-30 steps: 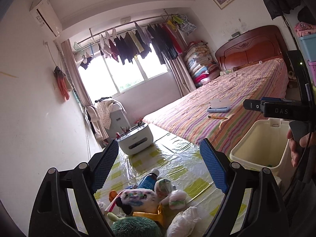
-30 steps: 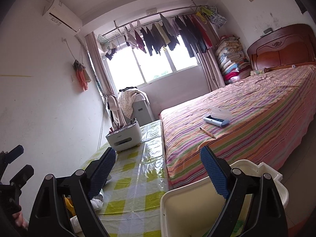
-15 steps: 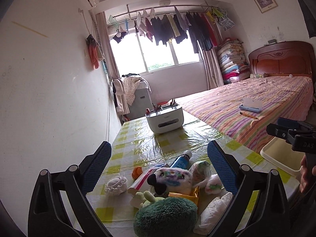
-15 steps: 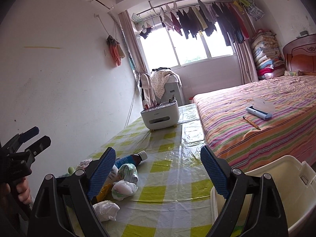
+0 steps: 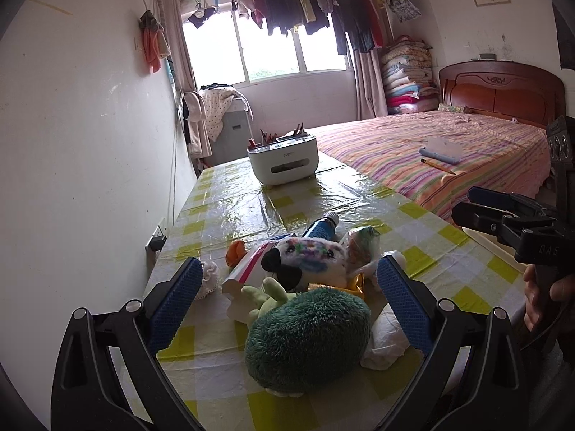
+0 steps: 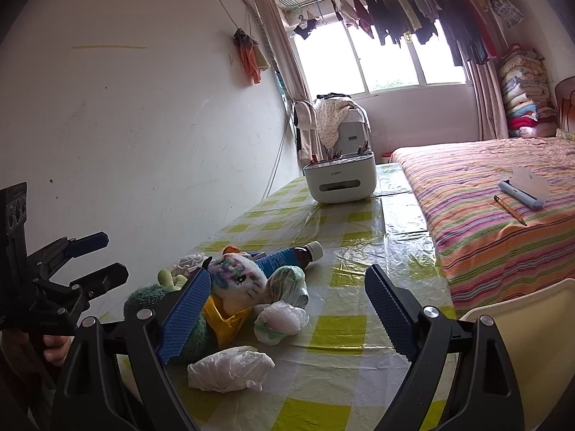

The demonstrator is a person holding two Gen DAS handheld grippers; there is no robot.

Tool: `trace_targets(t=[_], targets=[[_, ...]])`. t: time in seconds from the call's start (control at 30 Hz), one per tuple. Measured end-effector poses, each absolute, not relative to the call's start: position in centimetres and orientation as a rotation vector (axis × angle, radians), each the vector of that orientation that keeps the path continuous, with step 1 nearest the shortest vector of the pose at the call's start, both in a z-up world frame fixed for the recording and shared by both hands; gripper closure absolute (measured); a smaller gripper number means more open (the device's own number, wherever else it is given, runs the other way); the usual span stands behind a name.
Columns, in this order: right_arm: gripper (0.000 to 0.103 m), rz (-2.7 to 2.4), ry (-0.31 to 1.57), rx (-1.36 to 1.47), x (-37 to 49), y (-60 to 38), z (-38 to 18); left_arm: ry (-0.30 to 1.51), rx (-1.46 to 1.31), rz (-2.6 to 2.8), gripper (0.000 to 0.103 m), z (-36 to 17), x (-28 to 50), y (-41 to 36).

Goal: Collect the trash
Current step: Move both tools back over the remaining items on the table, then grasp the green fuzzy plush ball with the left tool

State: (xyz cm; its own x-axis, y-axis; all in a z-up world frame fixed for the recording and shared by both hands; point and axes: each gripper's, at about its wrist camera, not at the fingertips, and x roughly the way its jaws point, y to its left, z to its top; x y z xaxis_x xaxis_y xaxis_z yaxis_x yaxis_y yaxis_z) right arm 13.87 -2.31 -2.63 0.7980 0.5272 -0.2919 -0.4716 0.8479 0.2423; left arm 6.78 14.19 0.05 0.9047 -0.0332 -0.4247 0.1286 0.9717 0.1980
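Observation:
A pile of clutter lies on the green-checked table (image 5: 287, 208). It holds crumpled white bags (image 6: 230, 368) (image 6: 280, 321), a wadded greenish bag (image 6: 287, 283), a yellow wrapper (image 6: 224, 318) and a blue bottle (image 6: 287, 256). Soft toys lie among them: a green plush (image 5: 309, 337) and a white cat plush (image 5: 312, 262). My left gripper (image 5: 287, 305) is open, its fingers either side of the green plush. My right gripper (image 6: 284, 318) is open above the white bags. A cream bin (image 6: 532, 330) stands at the table's right edge.
A white pen-holder box (image 5: 284, 160) stands at the table's far end. A striped bed (image 5: 449, 151) with a pencil and a blue case runs along the right. A wall runs along the left of the table.
Both grippers have swung left and tilted down from the bin and bed toward the pile on the table. Both stay open.

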Motion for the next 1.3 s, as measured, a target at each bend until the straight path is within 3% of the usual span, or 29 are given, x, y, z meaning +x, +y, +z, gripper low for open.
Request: trace_targets(t=[0.43, 0.53, 0.83, 1.2, 1.3], targets=[[0.018, 0.61, 0.439, 0.14, 14.3, -0.2, -3.8, 0.679, 0.168, -0.123, 0.008, -3.9, 10.6, 13.9], [0.018, 0.645, 0.498, 0.14, 14.5, 0.2, -4.6, 0.719, 0.143, -0.119, 0.02, -4.6, 11.1, 14.3], [0.018, 0.709, 0.679, 0.121, 15.6, 2.4, -7.2, 0.69, 0.093, -0.107, 0.027, -4.3, 10.1, 14.9], [0.018, 0.701, 0.762, 0.071, 16.4, 4.2, -8.7, 0.56, 0.087, -0.108, 0.028, -2.2, 8.3, 14.3], [0.025, 0.701, 0.769, 0.061, 16.6, 4.7, -8.9, 0.511, 0.084, -0.115, 0.028, -1.4, 7.7, 13.9]])
